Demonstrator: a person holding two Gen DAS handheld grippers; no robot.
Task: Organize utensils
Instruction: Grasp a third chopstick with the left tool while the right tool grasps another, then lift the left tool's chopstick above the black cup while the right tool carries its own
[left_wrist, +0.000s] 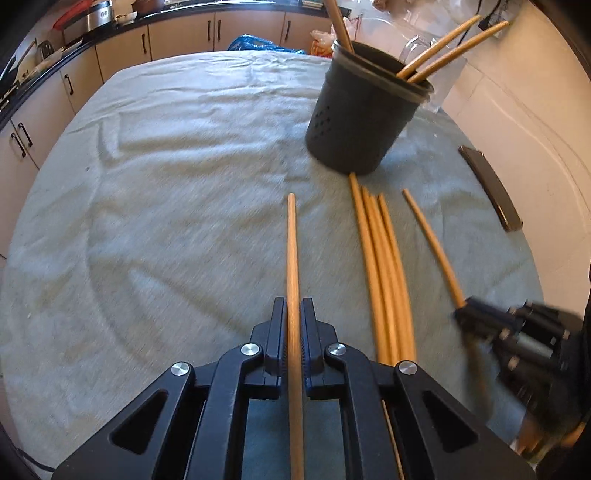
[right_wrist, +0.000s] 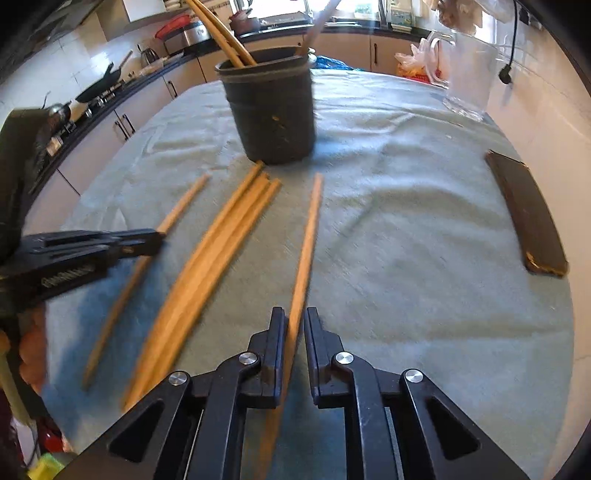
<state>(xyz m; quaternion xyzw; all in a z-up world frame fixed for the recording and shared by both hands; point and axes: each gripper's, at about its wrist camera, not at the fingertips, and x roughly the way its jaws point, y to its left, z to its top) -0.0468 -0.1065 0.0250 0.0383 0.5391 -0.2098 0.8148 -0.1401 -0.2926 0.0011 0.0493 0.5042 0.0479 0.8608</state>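
My left gripper (left_wrist: 294, 306) is shut on a wooden chopstick (left_wrist: 293, 251) that points forward over the grey cloth. My right gripper (right_wrist: 295, 315) is shut on another wooden chopstick (right_wrist: 308, 236); the gripper also shows blurred in the left wrist view (left_wrist: 463, 314) at the lower right. A bundle of several chopsticks (left_wrist: 380, 258) lies on the cloth between the two held ones, also in the right wrist view (right_wrist: 218, 251). A dark utensil holder (left_wrist: 364, 118) with three chopsticks in it stands upright just beyond them, also in the right wrist view (right_wrist: 273, 110).
A dark flat case (right_wrist: 526, 214) lies at the table's right edge. A clear glass jug (right_wrist: 469, 77) stands at the back right by the wall. Plastic bags (right_wrist: 417, 62) lie at the far edge. Kitchen cabinets and a counter run along the left and back.
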